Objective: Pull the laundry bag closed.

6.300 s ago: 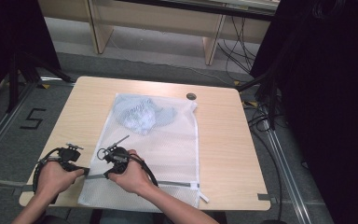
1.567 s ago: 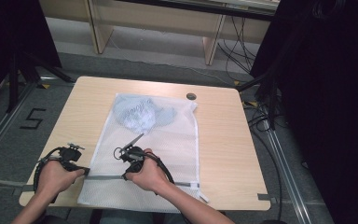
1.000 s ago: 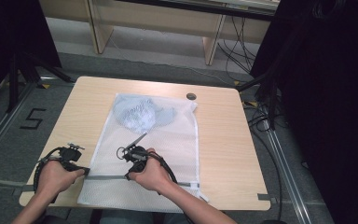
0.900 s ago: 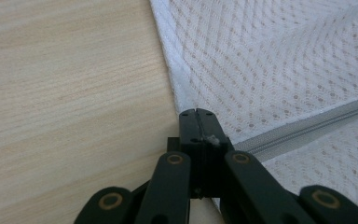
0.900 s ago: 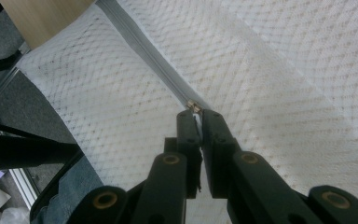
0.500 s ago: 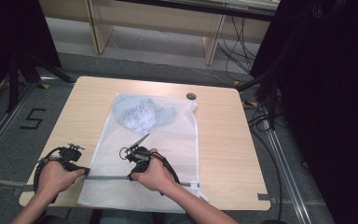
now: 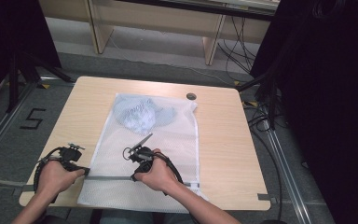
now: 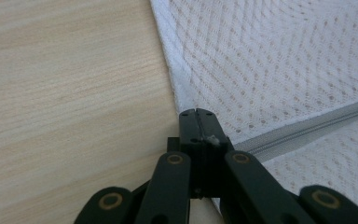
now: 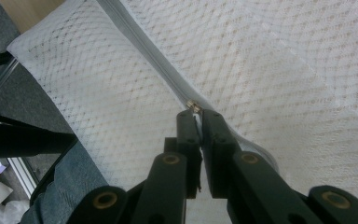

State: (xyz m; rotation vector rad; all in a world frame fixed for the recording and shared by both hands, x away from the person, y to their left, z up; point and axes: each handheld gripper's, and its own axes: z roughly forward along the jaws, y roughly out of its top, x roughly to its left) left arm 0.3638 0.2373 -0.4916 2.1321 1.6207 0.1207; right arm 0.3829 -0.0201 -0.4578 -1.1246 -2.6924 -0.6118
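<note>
Mesh laundry bag (image 7: 154, 154) lay flat mid-table (image 7: 223, 140), light and limp; left claw (image 8: 196, 122) clamped on its edge by the zipper (image 8: 303, 131), right claw (image 9: 196, 116) pinched shut on the small, slippery zipper pull (image 9: 194, 107).

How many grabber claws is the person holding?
2. The left gripper pinches the mesh bag at its left edge, at the end of the zipper. The right gripper sits mid-bag, closed on the zipper pull.
</note>
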